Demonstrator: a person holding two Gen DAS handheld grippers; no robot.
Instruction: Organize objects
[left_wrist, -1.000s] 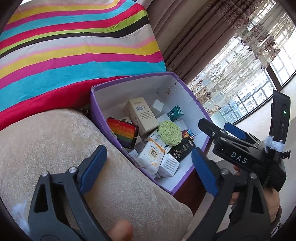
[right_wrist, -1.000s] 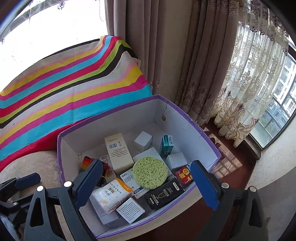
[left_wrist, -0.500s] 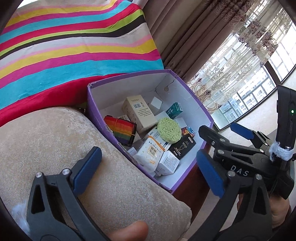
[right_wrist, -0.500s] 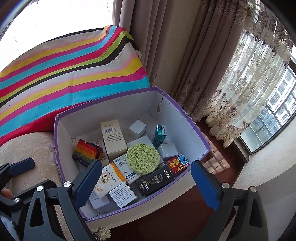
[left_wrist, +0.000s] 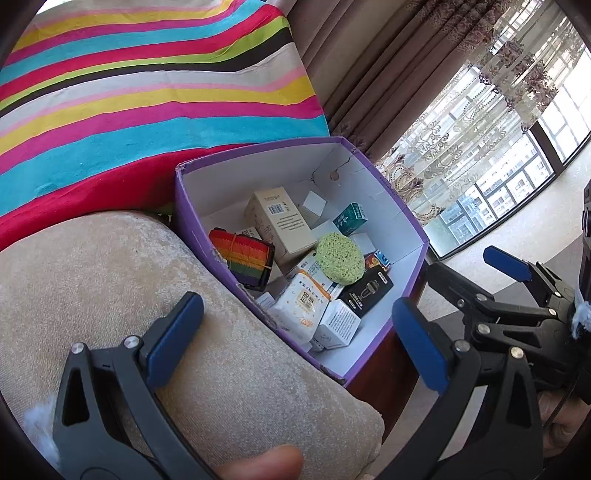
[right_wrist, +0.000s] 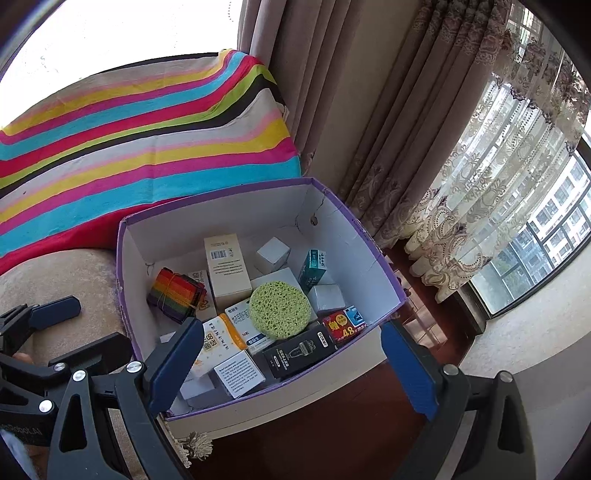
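the left gripper (left_wrist: 295, 343) has just opened wider, empty above the beige cushion (left_wrist: 110, 295); the right gripper (right_wrist: 291, 363) gapes empty over the purple box (right_wrist: 373, 254) of small packages.

The left wrist camera looks forward and down over the beige cushion (left_wrist: 110, 295), seeing the purple box (left_wrist: 391, 206) from its left long edge, close by, with the right gripper (left_wrist: 476, 273) at the picture's right. The right wrist camera faces down into the same purple box (right_wrist: 373, 236) from its near edge, close above. Both views share the box's contents, the striped cloth (left_wrist: 147, 92) and the curtains (right_wrist: 424, 147).
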